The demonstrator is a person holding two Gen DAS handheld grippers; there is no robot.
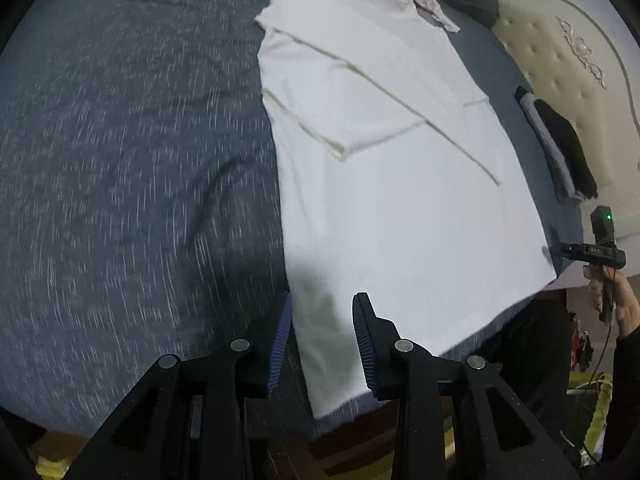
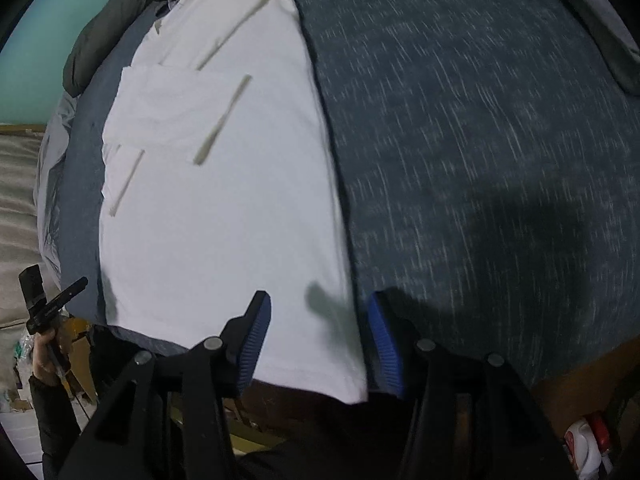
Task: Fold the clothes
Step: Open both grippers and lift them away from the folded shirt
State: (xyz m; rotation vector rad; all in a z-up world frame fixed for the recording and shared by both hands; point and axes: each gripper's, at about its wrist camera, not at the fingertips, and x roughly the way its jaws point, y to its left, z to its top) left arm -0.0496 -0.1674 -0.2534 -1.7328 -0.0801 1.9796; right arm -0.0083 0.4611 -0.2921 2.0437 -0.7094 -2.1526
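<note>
A white cotton T-shirt with cream trim (image 1: pixel 384 168), sleeves folded inward, is laid flat on a blue-grey speckled bedspread (image 1: pixel 120 152). The left gripper (image 1: pixel 322 340) and right gripper (image 2: pixel 318 340) are held part-open above its hem, nothing gripped.

No text can be made out with certainty. At the right edge of the left wrist view, a small black device (image 1: pixel 595 251) bears pale marks too blurred to read.
</note>
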